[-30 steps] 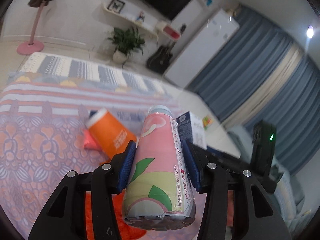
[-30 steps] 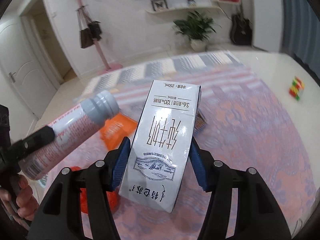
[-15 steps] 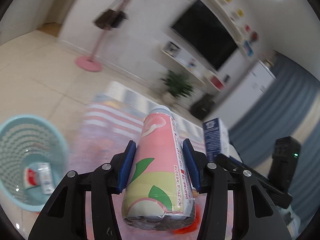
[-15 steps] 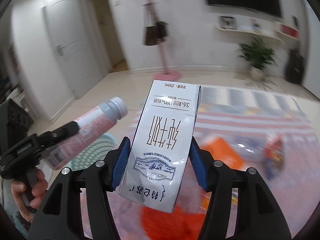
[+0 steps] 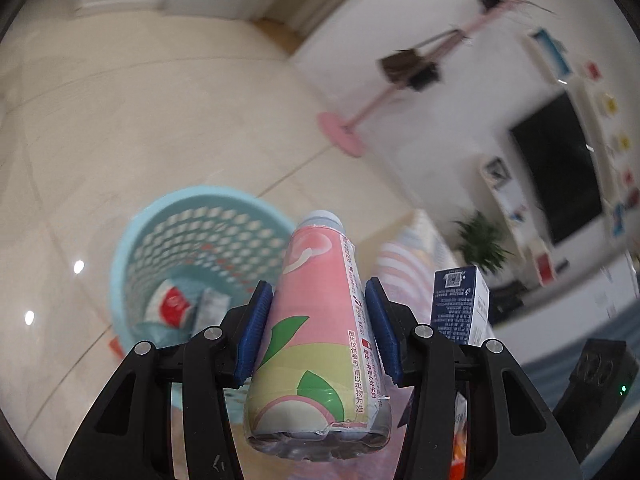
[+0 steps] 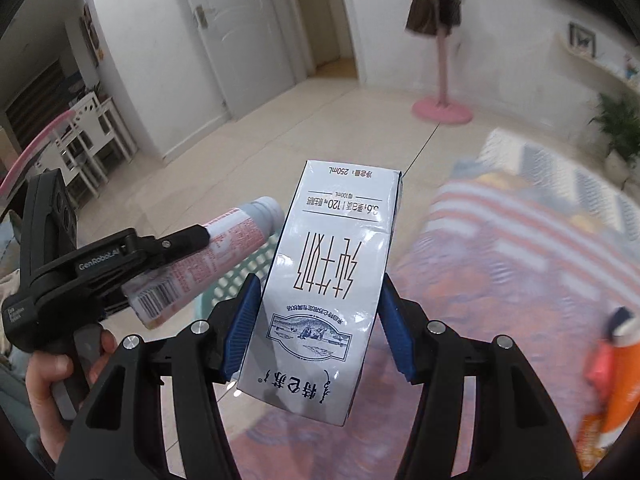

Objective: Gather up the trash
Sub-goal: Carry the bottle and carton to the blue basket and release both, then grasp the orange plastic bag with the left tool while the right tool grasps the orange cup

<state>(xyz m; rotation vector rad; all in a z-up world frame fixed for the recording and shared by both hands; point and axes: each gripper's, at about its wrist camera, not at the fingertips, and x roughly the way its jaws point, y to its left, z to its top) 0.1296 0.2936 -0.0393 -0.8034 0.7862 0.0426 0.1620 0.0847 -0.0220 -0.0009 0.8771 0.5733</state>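
Observation:
My left gripper (image 5: 318, 334) is shut on a pink drink bottle (image 5: 316, 344) with a pale cap, its blue pads pressing both sides. Just beyond and left of the bottle stands a light blue mesh basket (image 5: 160, 216) on the floor, with a red-and-white wrapper (image 5: 172, 306) inside. My right gripper (image 6: 318, 332) is shut on a white milk carton (image 6: 320, 280). In the right wrist view the left gripper (image 6: 132, 252) with its bottle (image 6: 224, 244) is at the left, a hand (image 6: 44, 376) on its handle, over the basket's mesh (image 6: 240, 272). The carton (image 5: 460, 304) also shows in the left wrist view.
A patterned striped rug (image 6: 520, 248) lies to the right, with an orange bottle (image 6: 620, 372) lying on it. A pink coat stand (image 6: 442, 108) rises on the tiled floor beyond. A potted plant (image 5: 480, 240) and a wall television (image 5: 560, 168) are at the far wall.
Both grippers have swung left off the rug toward the tiled floor, keeping their loads. The blue basket has come from the left edge of the left wrist view to just beyond the bottle.

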